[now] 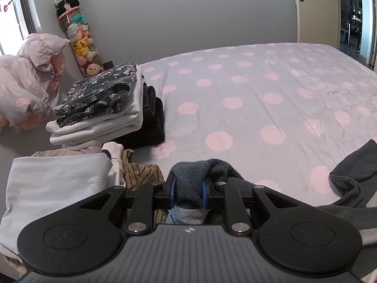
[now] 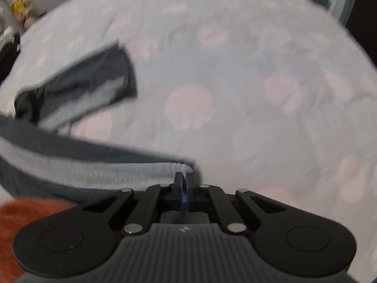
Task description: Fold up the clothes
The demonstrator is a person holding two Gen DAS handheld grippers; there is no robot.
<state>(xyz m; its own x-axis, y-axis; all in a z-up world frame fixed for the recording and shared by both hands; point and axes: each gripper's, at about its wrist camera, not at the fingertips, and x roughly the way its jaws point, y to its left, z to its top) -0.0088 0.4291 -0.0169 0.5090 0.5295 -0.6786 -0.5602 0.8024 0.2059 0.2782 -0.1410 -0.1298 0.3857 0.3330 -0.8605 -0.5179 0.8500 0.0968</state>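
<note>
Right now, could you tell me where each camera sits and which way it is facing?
Left wrist: on the left gripper, looking across the polka-dot bed to the folded stack; its fingers pinch the grey garment.
Right wrist: on the right gripper, angled down at the bed, blurred; fingers clamp the garment's edge.
Shared: bed and garment.

Fuzzy grey knit garment (image 1: pixel 190 176), matt.

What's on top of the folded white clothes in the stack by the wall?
A dark floral garment lies folded on the white clothes. Dark jeans sit beside them; whatever lies beneath the stack is covered.
</note>
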